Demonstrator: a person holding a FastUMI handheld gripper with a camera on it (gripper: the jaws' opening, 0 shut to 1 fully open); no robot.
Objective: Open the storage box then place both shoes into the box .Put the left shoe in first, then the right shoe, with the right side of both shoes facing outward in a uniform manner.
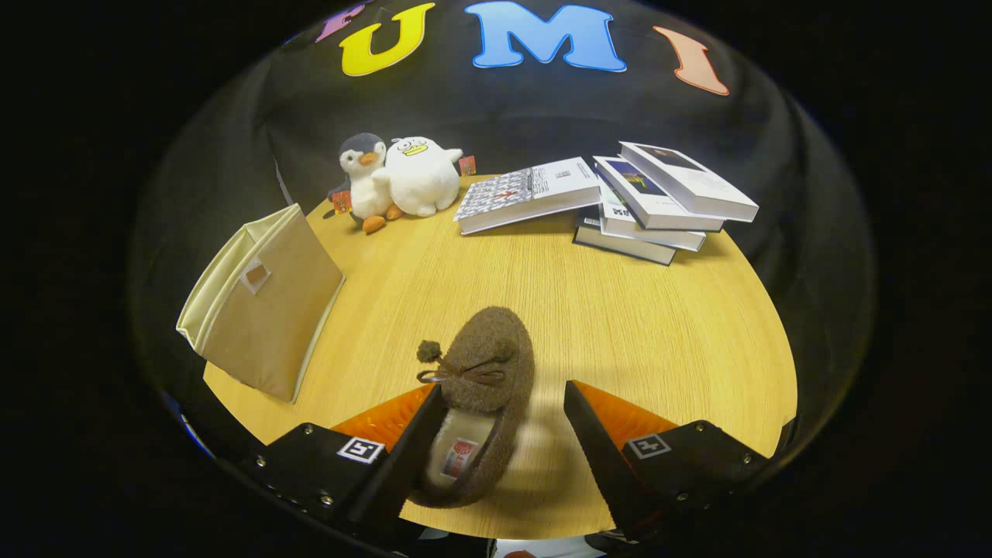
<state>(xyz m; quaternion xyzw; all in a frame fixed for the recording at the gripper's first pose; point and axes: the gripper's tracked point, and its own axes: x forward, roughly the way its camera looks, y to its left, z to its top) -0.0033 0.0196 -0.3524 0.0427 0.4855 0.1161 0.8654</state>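
From the gripper view, my tool [502,422] has its fingers spread apart with the brown slipper [480,395] lying between them, nearer the left finger, which looks to touch its heel side; the right finger stands clear. The slipper's long axis runs straight ahead along the fingers, toe pointing away toward the books [604,205]. It is fuzzy, with a small bow and pompom, pale lining showing. The fabric storage box [263,302] sits ahead to the left at the bench's [659,325] left edge, tipped on its side.
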